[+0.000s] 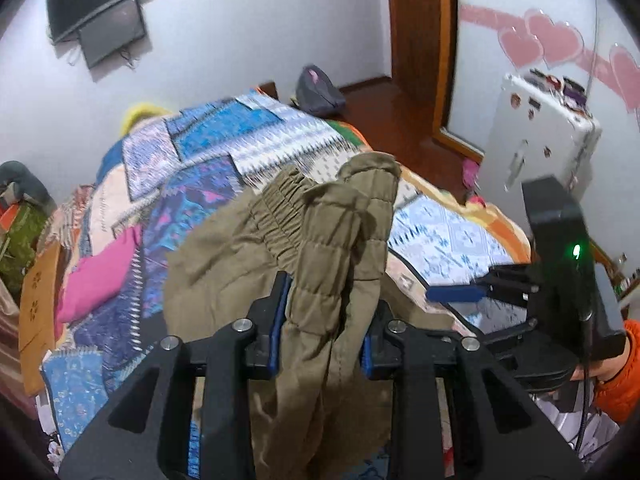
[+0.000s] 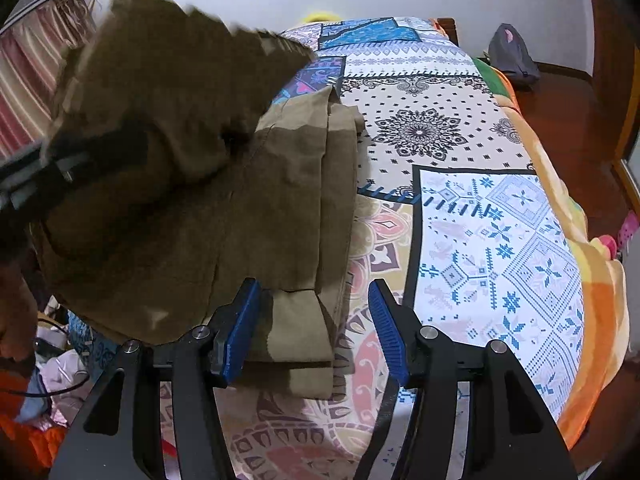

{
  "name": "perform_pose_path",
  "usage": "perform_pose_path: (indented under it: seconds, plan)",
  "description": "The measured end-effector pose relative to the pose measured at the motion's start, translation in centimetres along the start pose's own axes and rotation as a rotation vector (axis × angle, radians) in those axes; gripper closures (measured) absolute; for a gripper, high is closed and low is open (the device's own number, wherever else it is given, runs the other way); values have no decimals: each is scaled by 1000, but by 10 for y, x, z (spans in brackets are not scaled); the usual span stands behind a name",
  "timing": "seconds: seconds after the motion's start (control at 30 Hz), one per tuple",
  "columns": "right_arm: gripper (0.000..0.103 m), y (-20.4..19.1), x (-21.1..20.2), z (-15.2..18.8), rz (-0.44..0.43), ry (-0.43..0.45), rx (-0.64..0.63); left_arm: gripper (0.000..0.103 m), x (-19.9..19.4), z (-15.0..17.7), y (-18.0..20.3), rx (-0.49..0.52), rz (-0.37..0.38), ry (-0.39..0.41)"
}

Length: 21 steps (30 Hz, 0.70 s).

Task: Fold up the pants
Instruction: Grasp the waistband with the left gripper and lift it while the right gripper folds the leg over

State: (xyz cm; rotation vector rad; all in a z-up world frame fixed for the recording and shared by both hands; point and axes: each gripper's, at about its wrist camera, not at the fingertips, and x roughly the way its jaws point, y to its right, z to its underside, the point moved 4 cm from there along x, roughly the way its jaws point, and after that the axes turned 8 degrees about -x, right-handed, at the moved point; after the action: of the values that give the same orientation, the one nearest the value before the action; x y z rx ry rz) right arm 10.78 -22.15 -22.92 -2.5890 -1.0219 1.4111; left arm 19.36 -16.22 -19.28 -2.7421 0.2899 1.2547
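Note:
Olive-green pants (image 1: 320,232) with an elastic waistband lie on a patchwork bedspread (image 1: 208,152). My left gripper (image 1: 324,312) is shut on a bunched fold of the pants and holds it lifted above the bed. In the right wrist view the lifted part (image 2: 160,92) hangs at upper left, and the folded legs (image 2: 296,208) lie flat on the bedspread (image 2: 480,220). My right gripper (image 2: 314,320) is open, its blue pads on either side of the legs' near end. It also shows in the left wrist view (image 1: 460,292).
A pink cloth (image 1: 100,276) lies on the bed's left side. A white cabinet (image 1: 536,136) stands to the right. A grey bag (image 1: 318,90) sits on the wooden floor beyond the bed. A monitor (image 1: 100,12) hangs on the wall.

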Motion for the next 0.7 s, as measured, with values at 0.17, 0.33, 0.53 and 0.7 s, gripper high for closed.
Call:
perform_pose_path:
  seconds: [0.17, 0.33, 0.53, 0.7]
  plan:
    - [50, 3, -2, 2, 2, 5, 14, 38, 6, 11, 6, -2, -11, -45]
    - [49, 3, -13, 3, 53, 16, 6, 27, -2, 17, 8, -25, 21, -33]
    - [49, 7, -31, 4, 97, 34, 10, 21, -29, 14, 2, -50, 77, 6]
    - [49, 8, -43, 5, 116, 61, 15, 18, -28, 16, -29, -85, -1, 21]
